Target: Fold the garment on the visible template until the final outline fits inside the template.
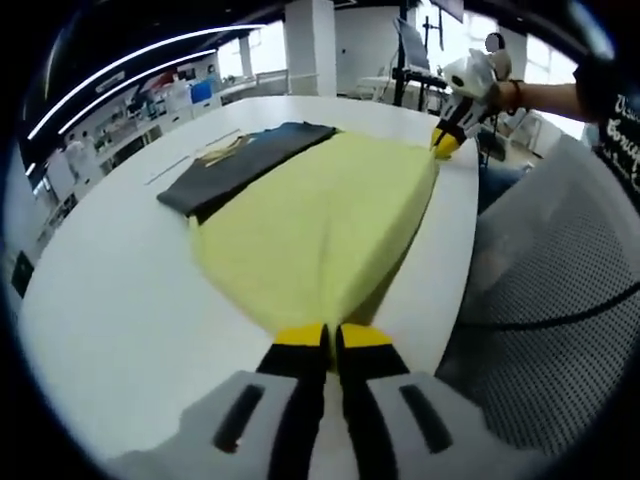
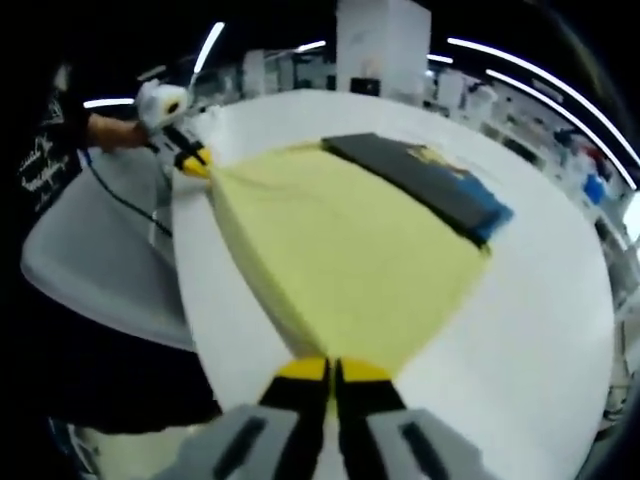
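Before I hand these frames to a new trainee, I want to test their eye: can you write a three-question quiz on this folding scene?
1. True or false: both grippers are shut on the yellow garment.
2. What lies partly under the garment's far edge? A) a dark template mat B) a wooden tray C) a stack of towels
3. Fill in: the garment is stretched between the left gripper and the right gripper above a white ____.

Key: 1 true, each pinches a corner of the garment. 2 A, the dark template mat. 3 table.
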